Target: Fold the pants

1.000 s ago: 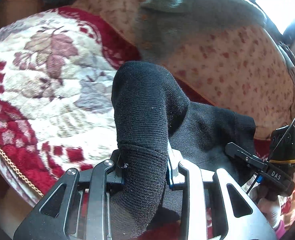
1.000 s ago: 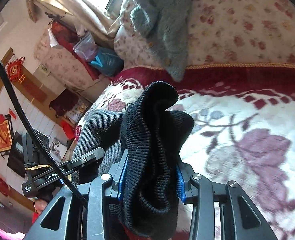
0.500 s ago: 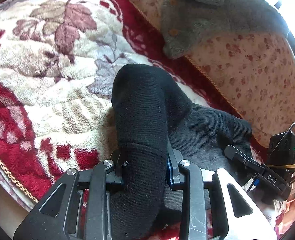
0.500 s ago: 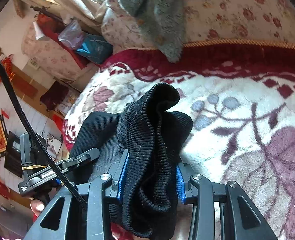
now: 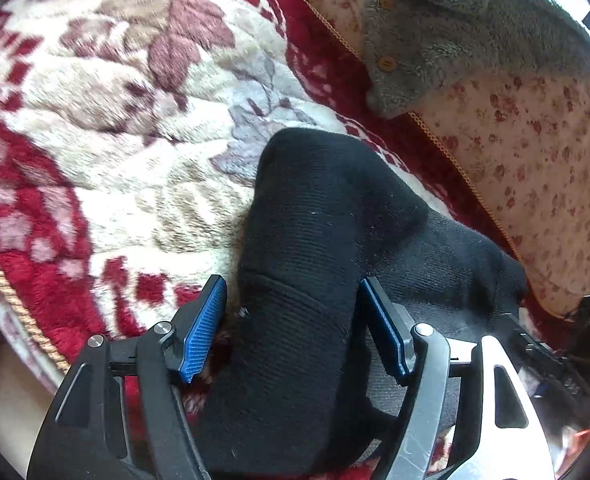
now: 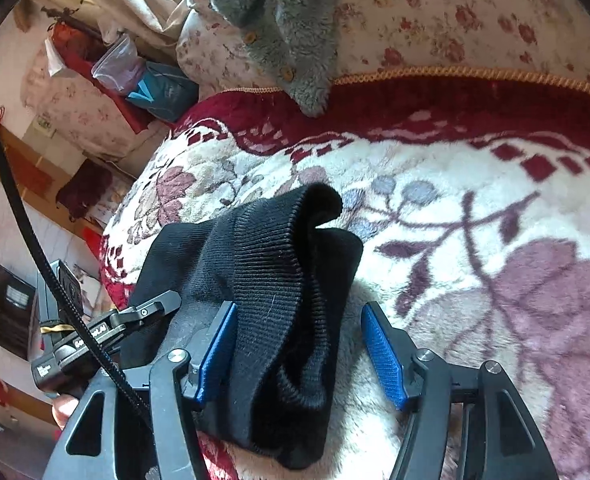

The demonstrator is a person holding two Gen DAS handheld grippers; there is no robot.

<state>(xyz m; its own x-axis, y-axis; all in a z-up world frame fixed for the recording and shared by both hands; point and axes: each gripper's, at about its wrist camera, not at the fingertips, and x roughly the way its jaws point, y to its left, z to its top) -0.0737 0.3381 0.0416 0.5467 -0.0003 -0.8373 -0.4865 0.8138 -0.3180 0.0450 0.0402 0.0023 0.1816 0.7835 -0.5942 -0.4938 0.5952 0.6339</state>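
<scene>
The black knit pants (image 5: pixel 319 240) lie bunched on the red and cream floral blanket (image 5: pixel 127 128). My left gripper (image 5: pixel 295 332) is open, its blue pads apart on both sides of a thick fold of the pants. In the right wrist view my right gripper (image 6: pixel 299 344) is also open, with the ribbed edge of the pants (image 6: pixel 279 280) resting between the pads and leaning on the left pad. The left gripper (image 6: pixel 103 332) shows at the left of that view, beside the pants.
A grey fleece garment (image 5: pixel 475 32) hangs over the floral sofa back (image 5: pixel 535 152) behind the blanket. The blanket's gold-corded edge (image 5: pixel 11 292) runs at the near left. Bags and clutter (image 6: pixel 143 80) sit at the far left.
Both grippers have opened and let go of the pants, which now rest lower on the blanket. Both views have moved closer to the blanket.
</scene>
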